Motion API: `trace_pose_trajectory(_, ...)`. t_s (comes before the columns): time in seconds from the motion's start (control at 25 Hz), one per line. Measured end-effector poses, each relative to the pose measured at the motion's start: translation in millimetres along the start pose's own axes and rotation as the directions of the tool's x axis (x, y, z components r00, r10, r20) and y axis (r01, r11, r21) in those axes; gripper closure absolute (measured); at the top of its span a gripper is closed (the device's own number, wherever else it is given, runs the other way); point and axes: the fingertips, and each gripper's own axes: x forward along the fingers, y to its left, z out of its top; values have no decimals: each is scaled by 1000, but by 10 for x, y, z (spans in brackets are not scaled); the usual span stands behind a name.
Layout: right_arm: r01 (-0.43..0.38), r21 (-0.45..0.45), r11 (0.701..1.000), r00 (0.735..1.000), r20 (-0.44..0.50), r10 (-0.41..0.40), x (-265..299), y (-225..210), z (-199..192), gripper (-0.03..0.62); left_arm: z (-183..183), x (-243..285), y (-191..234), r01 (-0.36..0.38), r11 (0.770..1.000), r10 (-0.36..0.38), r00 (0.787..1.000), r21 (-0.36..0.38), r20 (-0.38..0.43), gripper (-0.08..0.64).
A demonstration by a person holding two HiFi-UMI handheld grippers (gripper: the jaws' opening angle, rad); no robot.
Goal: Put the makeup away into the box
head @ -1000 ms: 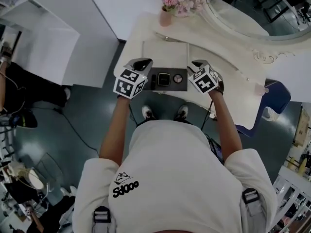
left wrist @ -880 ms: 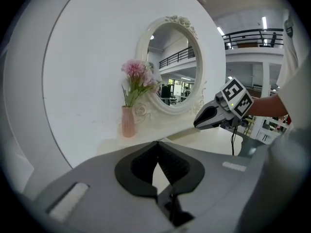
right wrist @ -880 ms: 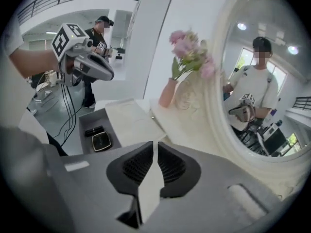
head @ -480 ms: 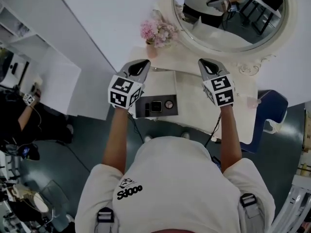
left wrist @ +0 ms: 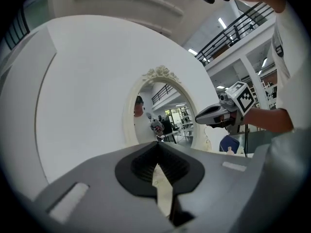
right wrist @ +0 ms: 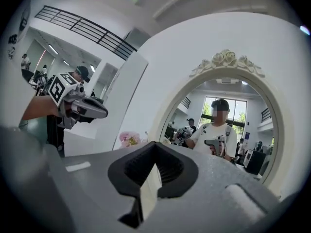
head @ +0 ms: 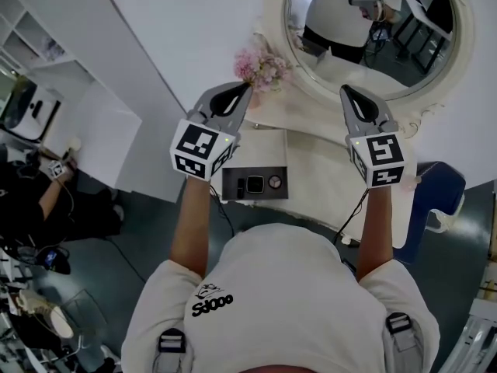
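Box [head: 255,183]: dark, flat rectangle lying on the white desk [head: 318,169] at its front edge. In the head view it sits between the person's two forearms. Its long axis runs left-right across that view, along the desk edge, with the open top facing up. Inside it are a square compact [head: 255,183] in the middle and a round compact [head: 274,182] just right of it, side by side along the long axis. There is a slim dark item at the left end, too small to tell what it is.

Left gripper [head: 239,93]: raised well above the desk and apart from the box, aimed at the wall beside the oval mirror [head: 373,37]. Its tip is near the pink flowers [head: 260,67] in the head view. Its own view shows the jaws clenched tip to tip, with nothing between the pads.

Right gripper [head: 349,95]: also held up off the desk and aimed at the mirror. Its own view shows the jaws pressed together and empty, with nothing touching them.

Each gripper shows in the other's view, side by side and apart.
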Motion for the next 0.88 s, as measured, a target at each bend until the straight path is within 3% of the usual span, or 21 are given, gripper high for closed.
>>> trace_pose_trajectory(0.28,15,-27,1000,998,54,-13,-31,-39,258,591,241,-7,34,-15,1000,14,999,26,38,541)
trace_pose_trajectory(0.88,-3,-8,1000,1000,9,3,76,34,110,591,71,-33,4,-2,1000,2,1000,13,1,541)
